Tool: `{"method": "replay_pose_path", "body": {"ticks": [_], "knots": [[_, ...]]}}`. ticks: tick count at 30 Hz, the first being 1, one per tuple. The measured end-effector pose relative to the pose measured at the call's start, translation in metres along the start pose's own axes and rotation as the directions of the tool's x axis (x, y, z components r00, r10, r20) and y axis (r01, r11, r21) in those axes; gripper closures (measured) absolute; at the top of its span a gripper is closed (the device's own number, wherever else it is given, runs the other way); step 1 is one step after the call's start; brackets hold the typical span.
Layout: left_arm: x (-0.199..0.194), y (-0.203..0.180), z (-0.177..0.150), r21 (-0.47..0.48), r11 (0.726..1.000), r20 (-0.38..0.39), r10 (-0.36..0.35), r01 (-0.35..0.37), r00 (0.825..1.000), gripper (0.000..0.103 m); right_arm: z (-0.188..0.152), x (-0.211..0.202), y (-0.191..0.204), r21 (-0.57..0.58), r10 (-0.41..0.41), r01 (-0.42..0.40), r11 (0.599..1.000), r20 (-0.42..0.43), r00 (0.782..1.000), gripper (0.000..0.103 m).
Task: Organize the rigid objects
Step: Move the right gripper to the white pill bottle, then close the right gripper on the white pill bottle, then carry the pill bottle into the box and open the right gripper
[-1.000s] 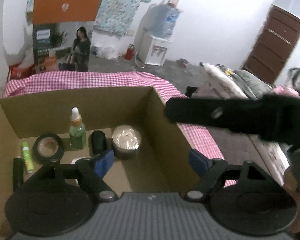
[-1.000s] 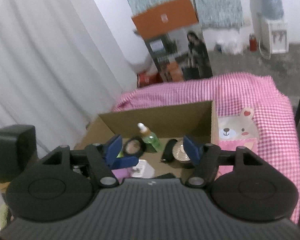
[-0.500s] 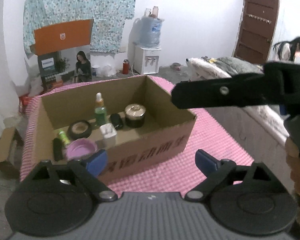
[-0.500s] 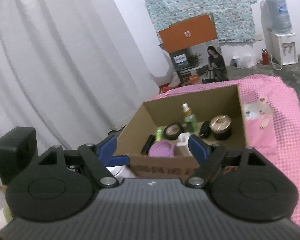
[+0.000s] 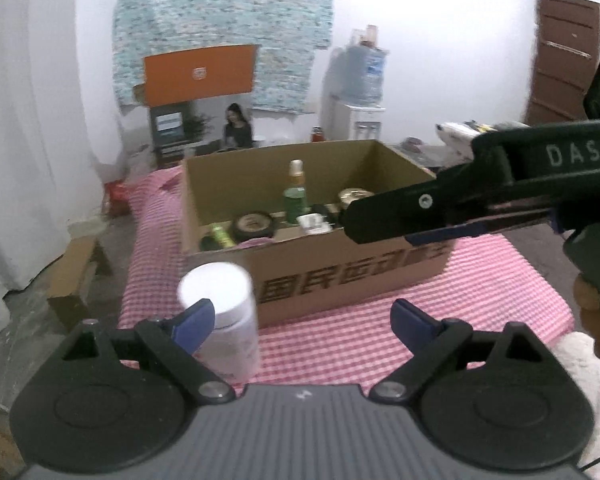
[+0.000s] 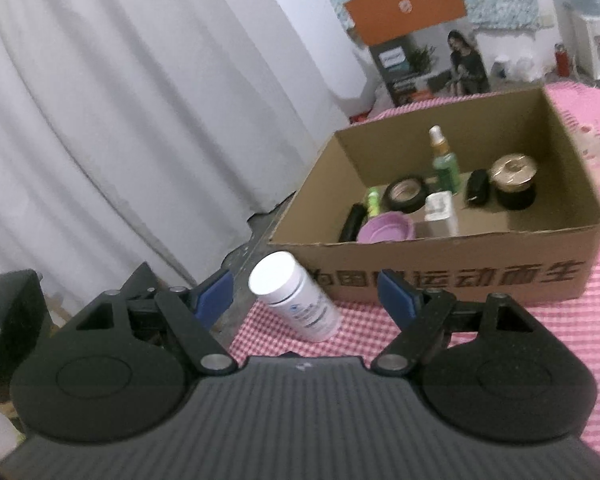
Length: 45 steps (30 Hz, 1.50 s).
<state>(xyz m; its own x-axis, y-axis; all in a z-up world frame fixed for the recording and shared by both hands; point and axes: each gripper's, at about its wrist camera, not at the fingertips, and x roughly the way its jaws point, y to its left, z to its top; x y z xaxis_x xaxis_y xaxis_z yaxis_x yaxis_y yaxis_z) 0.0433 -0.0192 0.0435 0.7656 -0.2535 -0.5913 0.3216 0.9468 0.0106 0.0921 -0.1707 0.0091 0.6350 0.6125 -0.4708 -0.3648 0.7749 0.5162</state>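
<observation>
On the left I see pleated white curtains (image 6: pixel 100 100). Near me, a smooth white plastic bottle (image 6: pixel 296 298) with a flat round cap stands on pink-and-white checked cloth (image 5: pixel 360 340), just outside the near left corner of the cardboard box (image 6: pixel 460 268). My left gripper (image 5: pixel 302 318) is spread wide and empty; its jaws have just been opening, and its left blue pad overlaps the bottle in view, though I cannot tell if they touch. My right gripper (image 6: pixel 306 294) is also wide, its jaws having just opened further, with the bottle between them and not pressed. The brown corrugated box holds a black tape roll (image 6: pixel 406 194), a round purple lid (image 6: pixel 386 228), a green glass dropper bottle (image 6: pixel 444 162) and a dark jar with a gold lid (image 6: pixel 514 180). Since half a second ago, both views have drawn back and the bottle has come into sight. Bold black Chinese characters run along the box's near wall; I cannot read them surely. The right tool's arm reads "DAS".
</observation>
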Motion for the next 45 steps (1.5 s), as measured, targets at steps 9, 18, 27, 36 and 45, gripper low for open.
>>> {"method": "replay_pose_path", "body": {"ticks": [9,18,27,36,45], "knots": [[0.037,0.033,-0.011,-0.030,0.994,-0.014,0.109,-0.109,0.994,0.009,0.010,0.073,0.003,0.100,0.057,-0.046,0.994,-0.113,0.992,0.024],[0.078,0.049,-0.019,-0.046,0.995,-0.082,0.086,-0.090,0.993,0.017,0.011,0.127,-0.003,0.149,0.042,-0.015,0.989,-0.178,0.983,0.031],[0.085,0.052,-0.024,-0.086,0.994,-0.075,0.057,-0.064,0.996,0.042,0.007,0.140,-0.009,0.180,0.064,-0.029,0.983,-0.190,0.980,0.051],[0.082,0.050,-0.023,-0.078,0.994,-0.059,0.071,-0.075,0.996,0.049,0.006,0.139,-0.007,0.182,0.067,-0.033,0.983,-0.183,0.981,0.055],[0.070,0.044,-0.022,-0.069,0.995,-0.061,0.073,-0.077,0.995,0.049,0.004,0.126,-0.003,0.184,0.074,-0.041,0.982,-0.177,0.981,0.055]]}}
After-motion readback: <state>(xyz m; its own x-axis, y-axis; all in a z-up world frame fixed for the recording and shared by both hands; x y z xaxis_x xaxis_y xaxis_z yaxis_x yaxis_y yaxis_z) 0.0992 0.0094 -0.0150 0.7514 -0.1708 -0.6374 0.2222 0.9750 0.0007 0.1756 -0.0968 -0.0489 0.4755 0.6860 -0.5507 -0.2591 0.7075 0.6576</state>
